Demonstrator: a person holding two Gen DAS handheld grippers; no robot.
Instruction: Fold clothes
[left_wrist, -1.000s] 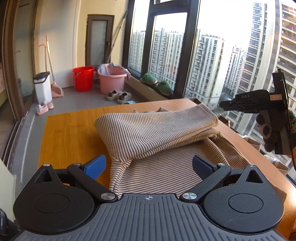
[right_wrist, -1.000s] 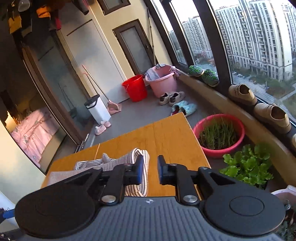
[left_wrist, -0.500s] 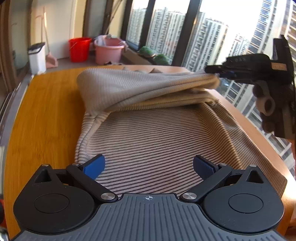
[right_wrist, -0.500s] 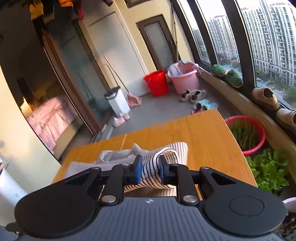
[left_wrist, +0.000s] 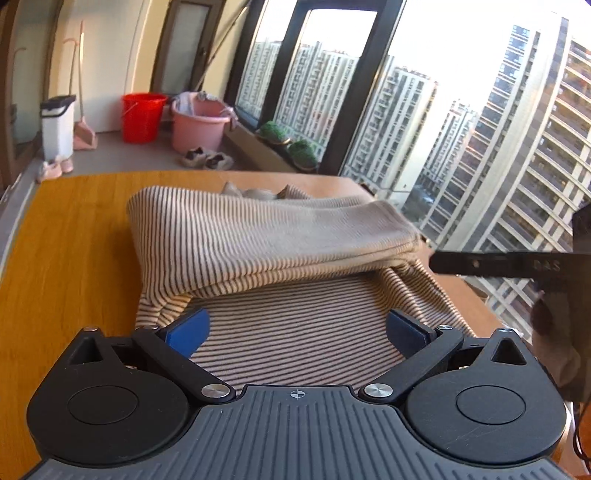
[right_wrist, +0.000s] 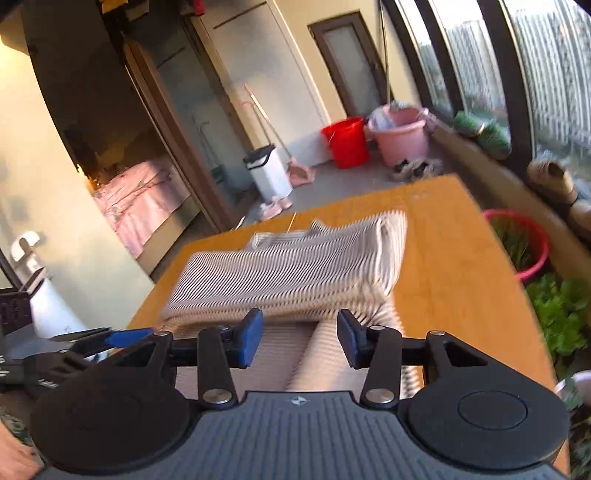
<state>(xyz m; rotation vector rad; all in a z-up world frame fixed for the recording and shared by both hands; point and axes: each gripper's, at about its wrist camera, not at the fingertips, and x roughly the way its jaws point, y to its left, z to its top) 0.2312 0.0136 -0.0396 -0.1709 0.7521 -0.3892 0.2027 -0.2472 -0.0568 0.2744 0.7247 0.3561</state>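
While the low sun comes in through the tall windows, a beige knitted garment with thin dark stripes (left_wrist: 280, 243) lies on the orange-brown wooden table (left_wrist: 74, 236), its far part doubled back over the flat lower layer so that a thick roll of cloth runs across the middle. The left gripper (left_wrist: 295, 330) hovers over the near, flat part of the garment with its blue-padded jaws spread wide, and nothing is between them. The right gripper (right_wrist: 300, 339) is at the garment's right edge; seen from the left wrist its black arm reaches in from the right, level with the folded roll and just beside it. Its jaws stand parted about halfway and hold nothing, the striped cloth lying below and beyond them. The right wrist view is blurred. Beyond the table, on the grey balcony floor, stand a red plastic bucket (left_wrist: 142, 116), a pink plastic tub (left_wrist: 199, 125) with laundry in it, and a white bin with a black lid (left_wrist: 57, 125)
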